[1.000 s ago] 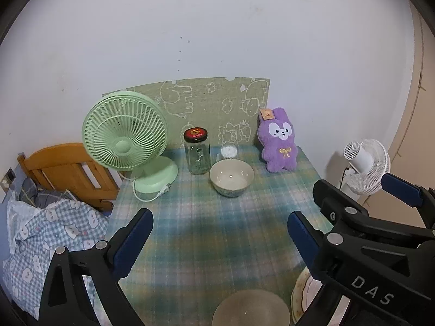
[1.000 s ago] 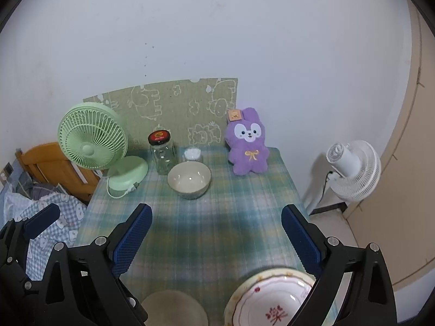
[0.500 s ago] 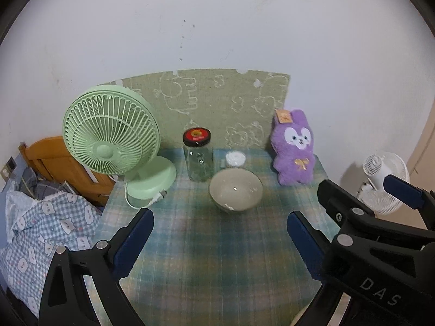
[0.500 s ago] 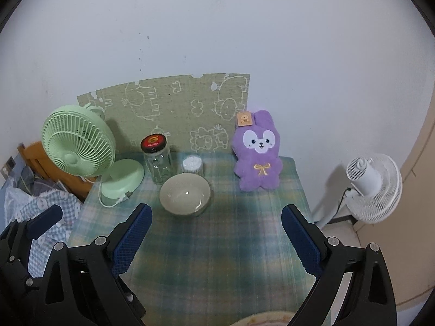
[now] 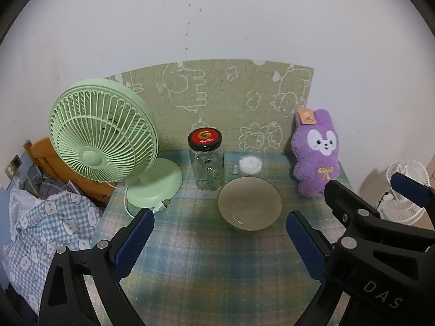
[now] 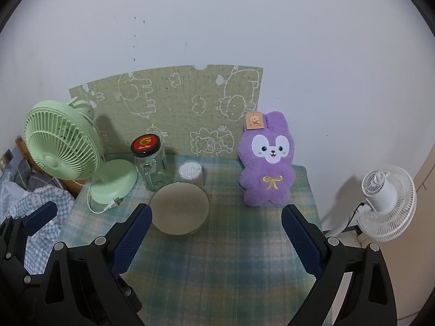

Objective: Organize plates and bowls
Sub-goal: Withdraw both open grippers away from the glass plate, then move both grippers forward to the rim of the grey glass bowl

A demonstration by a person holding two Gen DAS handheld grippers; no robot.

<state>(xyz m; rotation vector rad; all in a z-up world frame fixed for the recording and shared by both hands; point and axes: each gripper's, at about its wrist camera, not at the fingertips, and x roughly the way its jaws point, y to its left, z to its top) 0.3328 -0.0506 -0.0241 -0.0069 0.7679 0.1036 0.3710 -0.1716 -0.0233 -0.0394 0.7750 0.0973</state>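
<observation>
Only right wrist view shows white floor fan (image 6: 386, 203) whole, bowl (image 6: 179, 208) nearer.

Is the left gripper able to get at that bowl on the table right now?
Probably yes. The left gripper is open and empty, with only bare tablecloth between it and the bowl; the glass jar stands behind the bowl.

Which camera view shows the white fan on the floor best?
The right wrist view: the white fan shows whole, with its stand. In the left wrist view the right tool covers part of it.
</observation>
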